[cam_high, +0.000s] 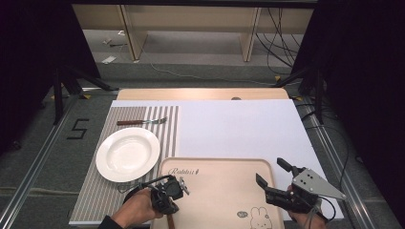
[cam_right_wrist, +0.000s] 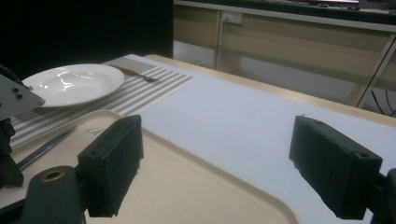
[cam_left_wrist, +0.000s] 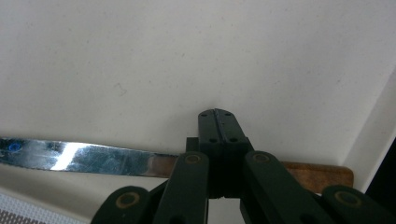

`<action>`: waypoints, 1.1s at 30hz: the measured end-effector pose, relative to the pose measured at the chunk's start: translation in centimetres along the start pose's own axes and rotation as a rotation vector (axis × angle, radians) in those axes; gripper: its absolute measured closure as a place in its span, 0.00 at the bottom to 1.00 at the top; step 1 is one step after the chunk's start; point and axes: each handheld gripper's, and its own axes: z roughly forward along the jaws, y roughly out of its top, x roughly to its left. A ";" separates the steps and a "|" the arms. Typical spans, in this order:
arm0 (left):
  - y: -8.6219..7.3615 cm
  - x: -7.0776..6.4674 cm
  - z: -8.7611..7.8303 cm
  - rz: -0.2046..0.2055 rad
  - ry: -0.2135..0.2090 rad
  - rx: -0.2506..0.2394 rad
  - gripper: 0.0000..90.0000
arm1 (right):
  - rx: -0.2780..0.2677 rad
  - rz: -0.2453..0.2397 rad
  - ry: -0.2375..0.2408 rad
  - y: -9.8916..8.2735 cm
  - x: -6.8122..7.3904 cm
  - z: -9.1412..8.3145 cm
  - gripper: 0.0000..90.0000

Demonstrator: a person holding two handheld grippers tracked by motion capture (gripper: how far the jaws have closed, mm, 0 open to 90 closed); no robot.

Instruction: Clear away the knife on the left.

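Observation:
A table knife [cam_left_wrist: 74,157] with a brown wooden handle [cam_left_wrist: 317,174] lies flat on the beige tray [cam_high: 215,191], near its left side. My left gripper [cam_left_wrist: 217,116] points down over it with its jaws pressed together. The knife runs crosswise beneath the jaws and nothing shows between them. From above, the left gripper [cam_high: 167,200] hides most of the knife, and the handle [cam_high: 169,222] sticks out toward me. My right gripper [cam_high: 270,171] hovers over the tray's right edge, jaws wide apart and empty. The right gripper [cam_right_wrist: 219,172] looks across the tray [cam_right_wrist: 187,186] at the knife blade [cam_right_wrist: 44,149].
A white plate [cam_high: 128,153] sits on a striped placemat [cam_high: 95,191] left of the tray. A fork [cam_high: 142,121] with a brown handle lies beyond it. A white mat [cam_high: 234,129] covers the table beyond the tray. Cables and wooden furniture legs stand on the floor behind.

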 end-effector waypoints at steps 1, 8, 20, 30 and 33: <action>-0.1 0.1 -0.1 0.001 0.002 0.005 1.00 | 0.000 0.000 0.000 0.0 0.0 0.0 0.21; -0.7 0.9 -0.4 -0.021 0.023 0.031 1.00 | 0.000 -0.001 0.000 0.0 0.0 0.0 0.21; -1.2 1.8 -0.5 -0.051 0.028 0.014 1.00 | 0.001 0.000 0.000 0.0 0.0 0.0 0.21; -1.4 1.9 -0.7 -0.077 -0.002 -0.032 0.88 | 0.001 -0.001 0.000 0.0 0.0 0.0 0.21; -1.4 1.9 -0.9 -0.079 -0.022 -0.055 0.77 | 0.002 -0.001 0.000 0.0 0.0 0.0 0.21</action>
